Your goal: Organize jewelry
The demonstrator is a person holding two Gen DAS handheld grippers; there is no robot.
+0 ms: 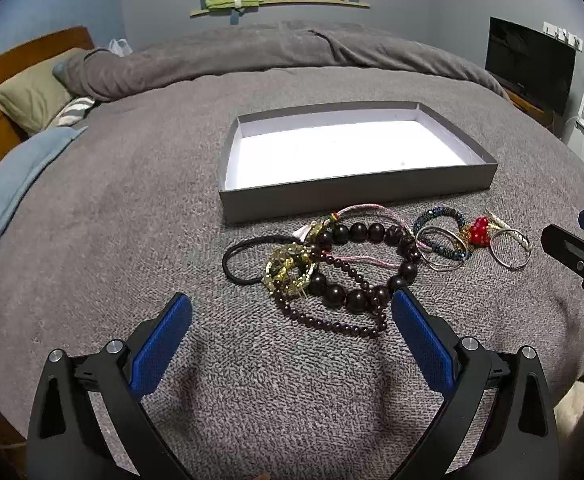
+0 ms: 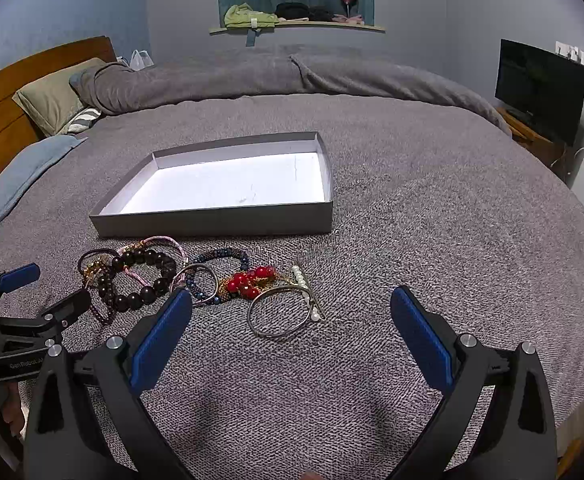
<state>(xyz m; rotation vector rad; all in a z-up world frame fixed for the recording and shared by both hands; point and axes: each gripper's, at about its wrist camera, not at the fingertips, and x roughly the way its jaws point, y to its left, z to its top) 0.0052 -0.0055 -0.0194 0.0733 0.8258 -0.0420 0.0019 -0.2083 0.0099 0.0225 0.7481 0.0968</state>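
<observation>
Both the left gripper (image 1: 292, 312) and the right gripper (image 2: 292, 308) hang wide open over the grey blanket (image 2: 432, 220), holding nothing. The jewelry lies in a tangled row just in front of the grey box (image 1: 356, 192): dark bead bracelet (image 1: 366, 264), black hair tie (image 1: 243, 260), red beads (image 2: 249, 278), silver bangle (image 2: 281, 312). A television (image 2: 540, 88) stands well to the right.

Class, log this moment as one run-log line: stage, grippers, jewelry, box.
stage: start | left gripper: open, empty | right gripper: open, empty | jewelry: heaped on blanket before box | box: nothing inside
</observation>
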